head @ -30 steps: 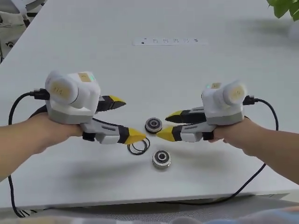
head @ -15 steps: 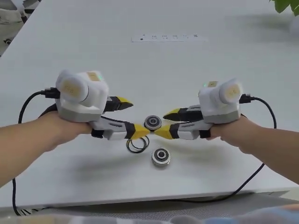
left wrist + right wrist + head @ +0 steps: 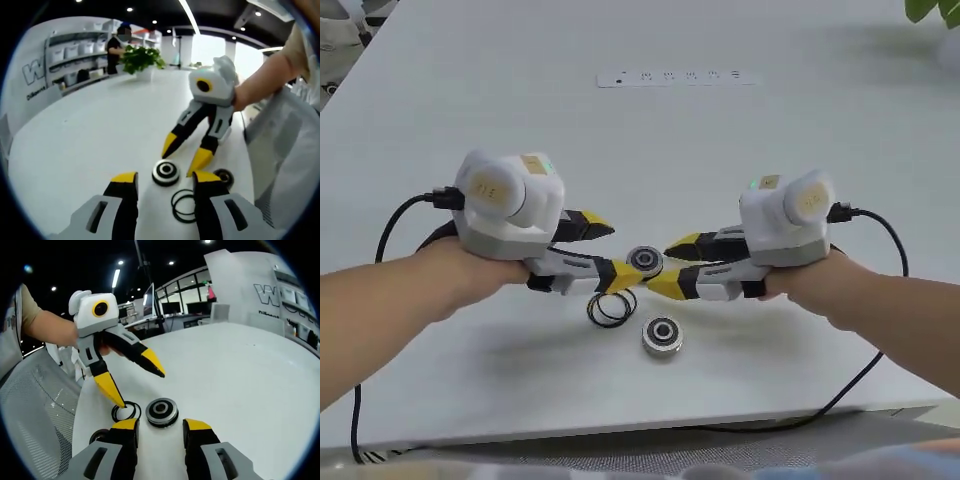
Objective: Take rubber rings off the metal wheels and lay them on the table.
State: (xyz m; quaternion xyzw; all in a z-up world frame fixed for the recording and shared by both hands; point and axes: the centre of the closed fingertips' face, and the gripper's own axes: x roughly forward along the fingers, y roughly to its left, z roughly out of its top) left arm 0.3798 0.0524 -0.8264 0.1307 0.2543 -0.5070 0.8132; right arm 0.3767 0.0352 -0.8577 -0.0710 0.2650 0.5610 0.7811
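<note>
A metal wheel [image 3: 645, 260] with a dark rubber band lies flat on the white table [image 3: 770, 130]. My left gripper [image 3: 612, 252] is open, its yellow tips close on the wheel's left. From the right, my open right gripper [image 3: 665, 264] meets it, tips beside the same wheel. In the left gripper view the wheel [image 3: 165, 172] sits just ahead of the own jaws [image 3: 167, 177], facing the right gripper [image 3: 182, 160]. The right gripper view has the wheel [image 3: 161, 411] between its jaws [image 3: 161, 425]. Loose black rubber rings [image 3: 611, 307] lie near a second wheel [image 3: 662, 335].
A white power strip [image 3: 678, 77] lies far back on the table. Green plant leaves [image 3: 932, 8] show at the top right corner. Black cables [image 3: 880, 360] trail from both grippers over the front table edge [image 3: 620, 425]. Shelves and a person stand in the background [image 3: 120, 40].
Both grippers have moved inward toward each other, so their tips now closely flank the upper wheel. The rings and lower wheel lie as before; the head camera shifted slightly.
</note>
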